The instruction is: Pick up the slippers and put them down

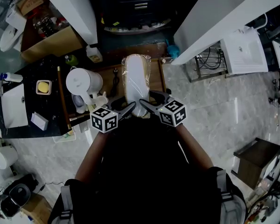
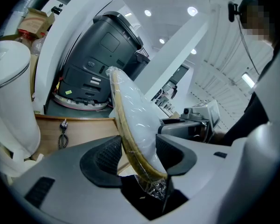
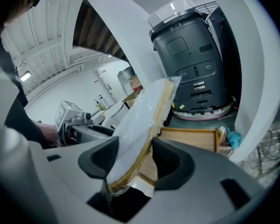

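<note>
- While the head view looks steeply down, the left tool (image 1: 129, 107) and the right tool (image 1: 144, 104) meet at the near end of the plastic-wrapped slippers (image 1: 136, 78), above a wooden bench (image 1: 157, 80) and near a white jug (image 1: 81, 82)
- Left gripper view: the left tool (image 2: 137, 148) presses both pads on the slippers (image 2: 130, 115), which stand on edge in front of a dark grey machine (image 2: 102, 55)
- Right gripper view: the right tool (image 3: 135, 155) likewise clamps the slippers (image 3: 147, 111), and the pack tilts up to the right
</note>
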Action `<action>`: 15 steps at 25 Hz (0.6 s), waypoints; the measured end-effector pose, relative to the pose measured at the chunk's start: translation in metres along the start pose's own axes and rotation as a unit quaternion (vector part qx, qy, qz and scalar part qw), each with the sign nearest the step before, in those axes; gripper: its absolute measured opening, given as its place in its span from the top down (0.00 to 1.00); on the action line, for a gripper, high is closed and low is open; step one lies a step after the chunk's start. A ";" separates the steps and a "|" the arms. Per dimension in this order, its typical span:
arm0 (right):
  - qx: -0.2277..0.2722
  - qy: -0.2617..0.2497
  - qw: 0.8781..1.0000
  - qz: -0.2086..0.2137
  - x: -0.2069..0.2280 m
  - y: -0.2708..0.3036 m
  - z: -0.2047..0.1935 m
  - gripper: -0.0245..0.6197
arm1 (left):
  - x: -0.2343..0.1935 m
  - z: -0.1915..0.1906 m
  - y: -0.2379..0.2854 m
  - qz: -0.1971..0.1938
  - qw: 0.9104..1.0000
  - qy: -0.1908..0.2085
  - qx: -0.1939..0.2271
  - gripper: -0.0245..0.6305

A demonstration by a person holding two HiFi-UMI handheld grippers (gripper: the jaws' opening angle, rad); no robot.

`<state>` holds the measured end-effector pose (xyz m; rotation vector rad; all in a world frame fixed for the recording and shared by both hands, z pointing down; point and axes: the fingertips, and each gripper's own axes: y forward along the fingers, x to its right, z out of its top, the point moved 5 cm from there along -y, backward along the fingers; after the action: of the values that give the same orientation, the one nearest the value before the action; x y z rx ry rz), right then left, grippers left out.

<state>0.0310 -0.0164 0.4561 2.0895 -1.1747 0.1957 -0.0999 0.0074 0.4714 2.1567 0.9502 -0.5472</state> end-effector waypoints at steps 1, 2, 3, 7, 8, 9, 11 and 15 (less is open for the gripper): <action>-0.001 0.001 1.000 0.000 0.000 0.000 -0.001 0.60 | 0.000 -0.001 0.000 0.000 1.000 -0.001 -0.001 0.61; -0.002 0.001 1.000 0.001 0.000 0.000 -0.002 0.60 | 0.000 -0.002 0.000 0.001 1.000 -0.002 -0.001 0.61; -0.003 0.002 1.000 0.001 -0.001 0.000 -0.003 0.60 | 0.000 -0.004 0.000 0.001 1.000 -0.003 -0.002 0.61; -0.012 0.004 1.000 0.004 -0.001 0.001 -0.010 0.60 | 0.000 -0.012 0.000 0.002 1.000 -0.008 -0.009 0.61; -0.014 0.005 1.000 0.004 -0.001 0.002 -0.012 0.60 | -0.001 -0.014 0.000 0.002 1.000 -0.010 -0.011 0.61; -0.016 0.006 1.000 0.005 0.000 0.002 -0.014 0.60 | -0.001 -0.016 0.001 0.002 1.000 -0.011 -0.013 0.61; -0.020 0.008 1.000 0.006 0.001 0.003 -0.016 0.60 | -0.002 -0.018 0.003 0.002 1.000 -0.013 -0.017 0.61; -0.024 0.009 1.000 0.008 0.005 0.005 -0.019 0.60 | -0.005 -0.020 0.006 0.001 1.000 -0.016 -0.024 0.61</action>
<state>0.0335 -0.0094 0.4746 2.0328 -1.1758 0.1917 -0.0968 0.0174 0.4899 2.1009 0.9341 -0.5499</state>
